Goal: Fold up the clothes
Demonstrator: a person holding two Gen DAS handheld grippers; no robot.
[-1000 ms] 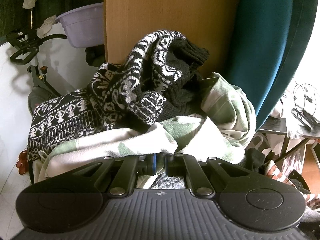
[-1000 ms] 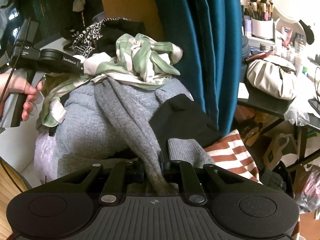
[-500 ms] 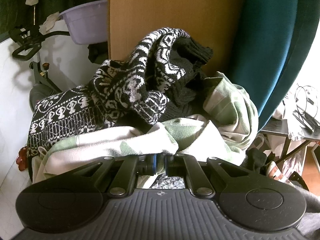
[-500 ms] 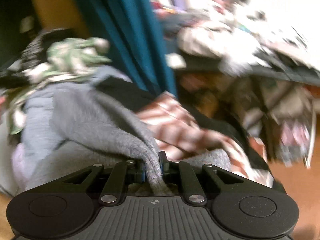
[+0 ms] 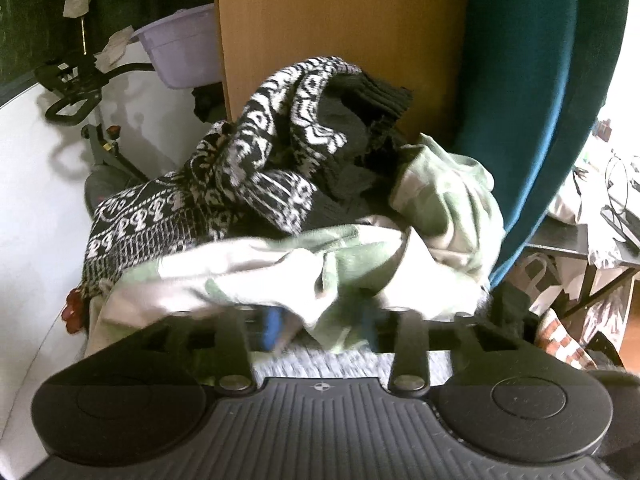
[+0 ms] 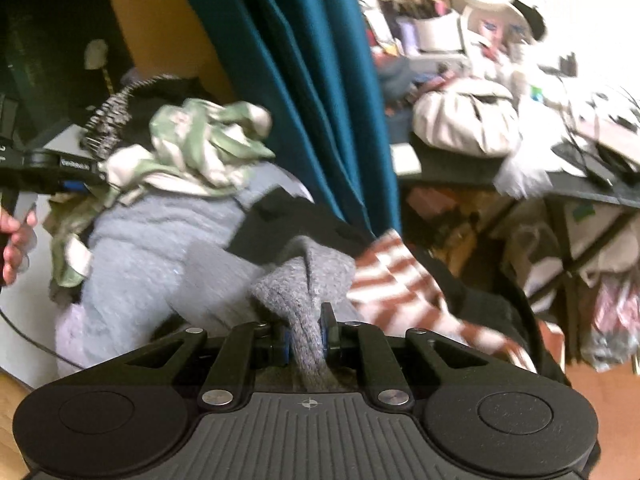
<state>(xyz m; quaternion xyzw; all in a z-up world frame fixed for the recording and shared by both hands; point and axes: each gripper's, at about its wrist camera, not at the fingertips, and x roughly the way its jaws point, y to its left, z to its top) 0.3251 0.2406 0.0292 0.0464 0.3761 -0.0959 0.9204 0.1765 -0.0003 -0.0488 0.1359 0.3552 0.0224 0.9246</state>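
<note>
No brand or label reads clearly: the white lettering on the side of the left hand-held gripper (image 6: 86, 176), seen from the right wrist view, is too blurred to make out.

Compared with half a second ago, the left hand-held gripper (image 5: 320, 326) has gone from pressed together on the green-and-cream garment (image 5: 280, 268) to spread, its blue-padded fingers (image 5: 272, 328) now apart with a fold of that cloth hanging loosely between them. The right hand-held gripper (image 6: 306, 338) is unchanged, pinching a strip of the grey knit garment (image 6: 304, 280), and its view has swung back toward the pile.

The clothes lie in a heap: a black-and-white patterned sweater (image 5: 248, 168) on top at the back, the green-and-cream garment in front of it, and a pale blue fleece (image 6: 160, 248) beneath. A red-and-white striped cloth (image 6: 392, 280) lies just right of the grey knit.

A teal curtain (image 6: 312, 80) hangs behind the pile against a wooden panel (image 5: 340, 20). A lilac basin (image 5: 180, 52) and an exercise bike (image 5: 76, 92) stand to the left. A cluttered table (image 6: 480, 176) with a cream bag (image 6: 464, 116) stands to the right. A hand (image 6: 14, 240) grips the left tool's handle.
</note>
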